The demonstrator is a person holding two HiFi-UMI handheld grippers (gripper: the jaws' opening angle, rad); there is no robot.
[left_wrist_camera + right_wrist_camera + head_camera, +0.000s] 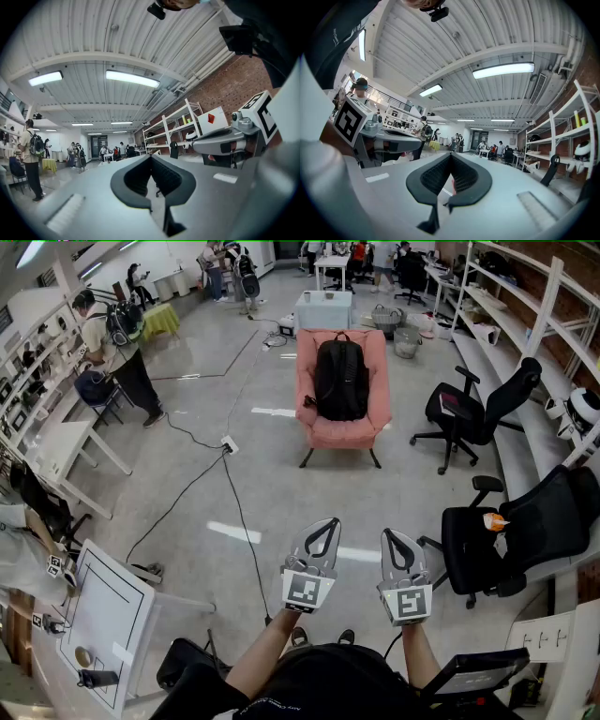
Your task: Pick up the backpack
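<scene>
A black backpack [340,381] stands upright on the seat of a pink armchair [343,432], far ahead across the floor in the head view. My left gripper [329,524] and right gripper [390,534] are held side by side, level, close to my body and well short of the chair. Both are shut with nothing between the jaws. In the left gripper view the left gripper [151,157] has its pads pressed together, and the right gripper [229,140] shows beside it. The right gripper view shows the right gripper [451,154] shut in the same way. The backpack cannot be made out in either gripper view.
Two black office chairs [478,413] [525,531] stand to the right by long shelves [525,324]. A black cable [234,502] and a power strip [229,444] lie on the floor between me and the armchair. A white table [103,624] is at near left; a person [112,352] stands far left.
</scene>
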